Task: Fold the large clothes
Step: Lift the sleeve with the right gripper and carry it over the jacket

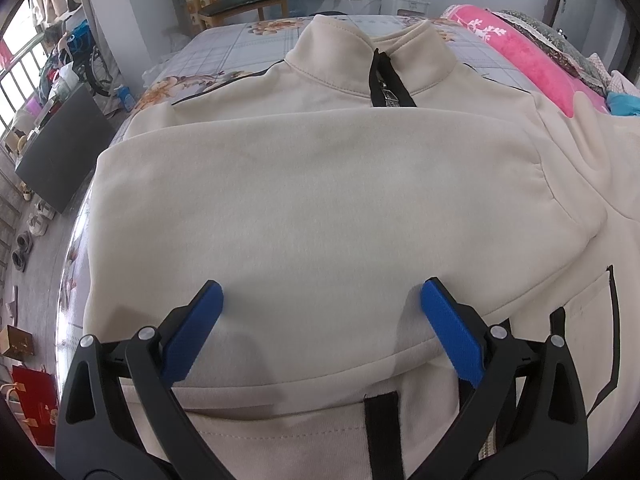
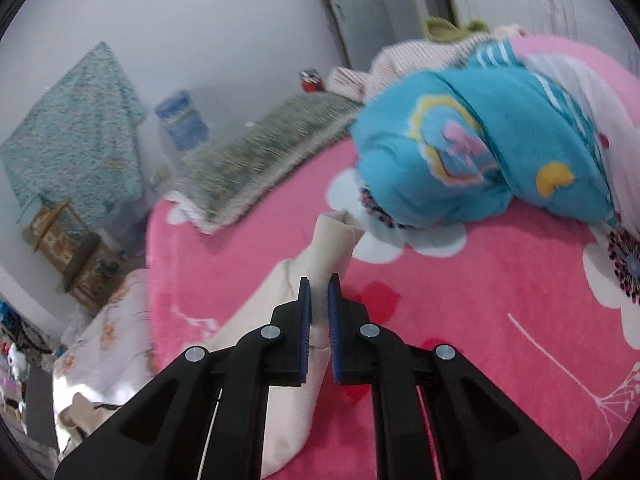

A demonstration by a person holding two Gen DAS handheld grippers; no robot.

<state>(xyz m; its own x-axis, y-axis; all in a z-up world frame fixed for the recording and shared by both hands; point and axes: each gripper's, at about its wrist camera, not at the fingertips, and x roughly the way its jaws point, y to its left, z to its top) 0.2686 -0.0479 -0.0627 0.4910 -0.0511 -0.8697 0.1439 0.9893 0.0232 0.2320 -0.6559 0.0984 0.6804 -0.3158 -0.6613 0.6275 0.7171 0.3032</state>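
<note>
Now the cream fleece jacket with a black zip and stand-up collar (image 1: 312, 184) lies spread on the bed with the checked floral sheet (image 1: 240, 44), one sleeve folded flat across its chest, and the left hand-held gripper (image 1: 320, 300) hangs just above that sleeve with its blue pads wide apart and nothing between them. Over on the pink flowered blanket (image 2: 480, 320), the right hand-held gripper (image 2: 318, 308) has its jaws pinched together on the jacket's other cream sleeve (image 2: 332, 248), whose cuff end sticks up just beyond the fingertips, near a bundled turquoise cloth (image 2: 480, 140).
</note>
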